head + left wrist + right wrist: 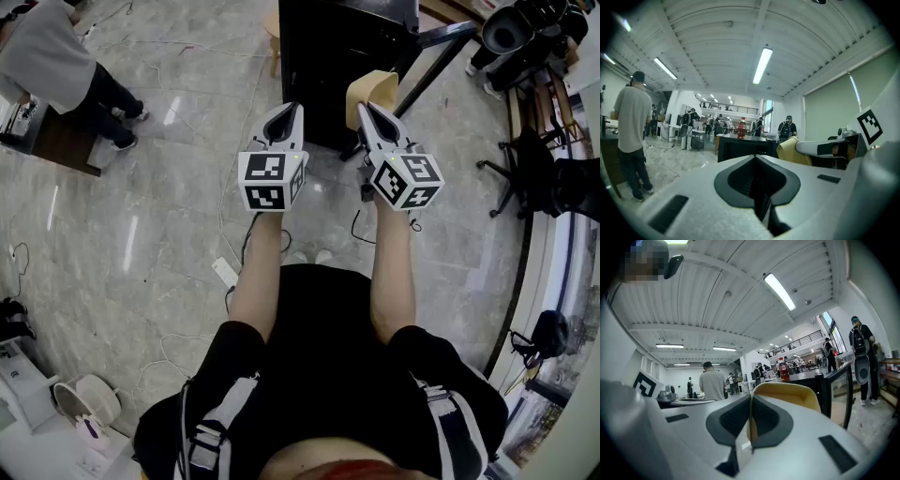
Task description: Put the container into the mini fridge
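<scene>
My right gripper (365, 109) is shut on the rim of a pale yellow container (375, 87), holding it in the air in front of the black mini fridge (328, 56). In the right gripper view the jaws (751, 401) pinch the container's (787, 392) near wall. The fridge's glass door (836, 390) stands open to the right, and a red bottle (784, 371) sits on top. My left gripper (284, 113) is shut and empty, level with the right one and to its left. Its own view (756, 159) shows the container (788, 152) off to the right and the fridge (740, 149) ahead.
A person in a grey shirt (56, 61) stands by a desk at the upper left. A black office chair (525, 164) is at the right. Cables and a white power strip (225, 272) lie on the marble floor near my feet. White equipment (84, 403) sits at the lower left.
</scene>
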Demonstrator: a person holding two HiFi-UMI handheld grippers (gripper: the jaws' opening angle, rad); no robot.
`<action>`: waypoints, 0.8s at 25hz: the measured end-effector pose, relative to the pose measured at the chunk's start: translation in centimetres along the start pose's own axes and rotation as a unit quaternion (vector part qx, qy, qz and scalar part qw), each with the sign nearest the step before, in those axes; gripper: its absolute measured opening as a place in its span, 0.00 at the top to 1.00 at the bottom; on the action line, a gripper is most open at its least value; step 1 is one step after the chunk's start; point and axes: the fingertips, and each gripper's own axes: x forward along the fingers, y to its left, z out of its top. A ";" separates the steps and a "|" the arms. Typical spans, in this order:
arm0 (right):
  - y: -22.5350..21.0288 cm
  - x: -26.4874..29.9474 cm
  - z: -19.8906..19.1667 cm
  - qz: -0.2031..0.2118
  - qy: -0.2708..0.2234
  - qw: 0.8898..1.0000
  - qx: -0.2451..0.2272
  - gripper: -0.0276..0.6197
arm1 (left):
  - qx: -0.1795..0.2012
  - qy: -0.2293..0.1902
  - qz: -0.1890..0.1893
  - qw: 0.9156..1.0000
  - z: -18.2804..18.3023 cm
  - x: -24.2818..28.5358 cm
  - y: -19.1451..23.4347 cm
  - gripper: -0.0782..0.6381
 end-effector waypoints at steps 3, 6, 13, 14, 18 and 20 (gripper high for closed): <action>0.1 0.4 -0.1 -0.011 -0.002 1.000 0.002 0.93 | -0.003 -0.001 -0.002 1.000 -0.1 -0.1 0.6 0.88; 0.3 0.4 -0.3 -0.015 -0.004 1.000 0.003 0.93 | -0.007 -0.002 -0.004 1.000 -0.3 -0.1 1.2 0.88; 0.3 0.1 -0.5 -0.016 -0.001 1.000 -0.018 0.93 | -0.028 -0.002 -0.009 1.000 -0.7 0.1 1.6 0.88; 0.3 0.2 -0.6 -0.015 -0.001 1.000 -0.021 0.93 | -0.029 -0.003 -0.010 1.000 -0.7 0.3 1.6 0.88; -0.1 1.2 -0.9 -0.005 0.003 0.999 -0.034 0.93 | -0.035 -0.007 -0.009 0.999 -0.7 1.6 2.4 0.88; -0.7 2.1 -1.2 0.000 0.006 0.999 -0.039 0.93 | -0.038 -0.005 -0.003 0.999 -1.0 2.5 3.0 0.88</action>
